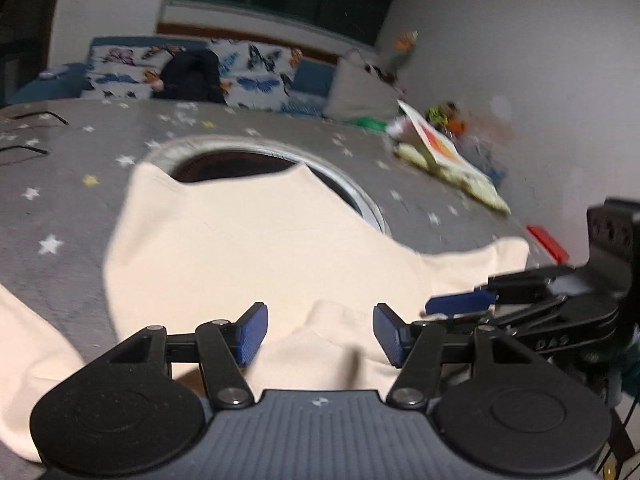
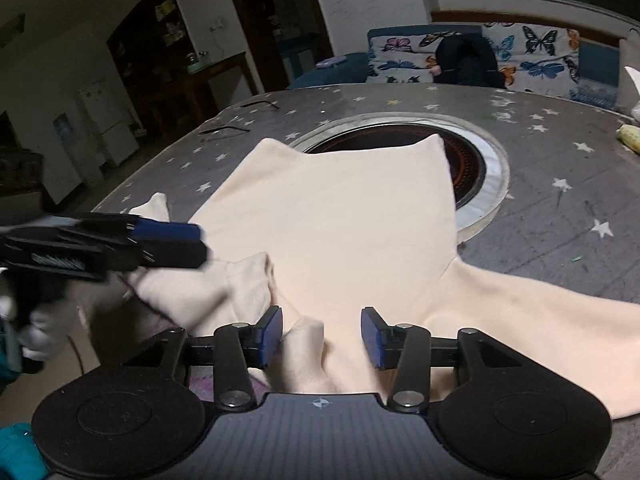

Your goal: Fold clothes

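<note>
The cream garment [image 2: 332,216] lies spread on the worktop [image 2: 560,208], far hem over the round burner [image 2: 472,160], while left claw [image 1: 320,334] and right claw [image 2: 322,336] gape empty astride bunched near-edge cloth, seemingly poised to pinch for a fold.

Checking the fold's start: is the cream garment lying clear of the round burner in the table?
No, the cream garment's far edge overlaps the round burner.
</note>
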Motion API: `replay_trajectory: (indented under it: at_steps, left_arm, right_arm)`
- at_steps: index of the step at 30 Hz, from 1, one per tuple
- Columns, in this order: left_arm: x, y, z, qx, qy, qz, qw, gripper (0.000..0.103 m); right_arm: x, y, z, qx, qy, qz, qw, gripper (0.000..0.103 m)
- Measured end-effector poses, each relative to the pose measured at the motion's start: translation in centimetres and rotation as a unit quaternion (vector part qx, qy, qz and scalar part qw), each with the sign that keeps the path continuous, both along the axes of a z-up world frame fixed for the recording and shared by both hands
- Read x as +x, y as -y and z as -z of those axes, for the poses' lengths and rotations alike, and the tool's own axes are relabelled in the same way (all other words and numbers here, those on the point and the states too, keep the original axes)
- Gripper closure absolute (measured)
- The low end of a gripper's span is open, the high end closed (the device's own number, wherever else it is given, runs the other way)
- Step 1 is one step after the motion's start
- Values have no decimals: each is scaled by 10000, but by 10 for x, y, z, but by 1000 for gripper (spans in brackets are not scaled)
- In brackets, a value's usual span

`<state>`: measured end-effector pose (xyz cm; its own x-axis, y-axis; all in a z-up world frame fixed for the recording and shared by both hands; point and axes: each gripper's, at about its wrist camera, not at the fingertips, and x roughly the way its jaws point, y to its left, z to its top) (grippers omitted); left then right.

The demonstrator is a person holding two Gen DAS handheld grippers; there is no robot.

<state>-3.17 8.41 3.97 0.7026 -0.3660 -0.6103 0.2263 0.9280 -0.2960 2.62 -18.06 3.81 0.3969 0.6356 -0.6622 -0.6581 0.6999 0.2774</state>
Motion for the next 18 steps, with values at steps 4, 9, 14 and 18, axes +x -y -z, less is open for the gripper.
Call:
replay_trajectory:
  at_steps: [4, 9, 14, 18]
  left_arm:
    - [0, 8, 10, 100, -112, 191, 9997, 45]
    - [-7, 5, 14, 157, -177, 203, 9995, 79]
    - [-30, -6, 4, 41, 14, 335, 9994, 92]
    - [-51, -11, -1, -28, 134, 597, 9981, 92]
  right_arm:
    - [-3, 0, 3, 75, -159, -147, 9997, 56]
    - [-6, 1, 7, 169, -358, -331, 9987, 56]
    - [-15, 0, 7, 288, -429, -700, 9962, 56]
    - [-25, 1, 6, 247, -456, -1040, 9932, 54]
